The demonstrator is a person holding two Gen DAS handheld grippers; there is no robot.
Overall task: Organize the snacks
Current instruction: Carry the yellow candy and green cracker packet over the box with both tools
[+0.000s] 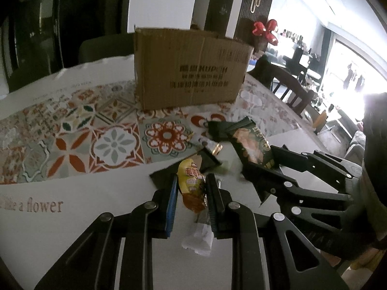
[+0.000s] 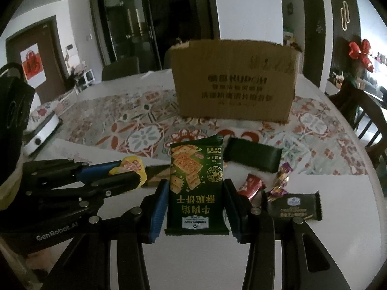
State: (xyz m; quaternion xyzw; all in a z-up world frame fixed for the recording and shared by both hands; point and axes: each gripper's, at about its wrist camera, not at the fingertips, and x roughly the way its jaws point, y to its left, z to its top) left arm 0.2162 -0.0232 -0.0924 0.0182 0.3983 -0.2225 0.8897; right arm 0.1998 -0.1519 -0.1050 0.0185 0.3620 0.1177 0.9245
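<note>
The left gripper (image 1: pixel 191 188) was clenched on one yellow-and-orange plastic snack packet (image 1: pixel 192 186), lifted off the white table (image 1: pixel 96 217). The right gripper (image 2: pixel 196 203) gripped one dark green cracker packet (image 2: pixel 197 188) by its long edges. Four more snacks lay on the table: one plain dark green packet (image 2: pixel 252 157), one small red wrapper (image 2: pixel 251 186), one purple-and-gold candy (image 2: pixel 281 180) and one black bar wrapper (image 2: pixel 296 205). One brown cardboard box (image 2: pixel 233 82) stood behind them on the patterned table runner (image 2: pixel 116 118).
</note>
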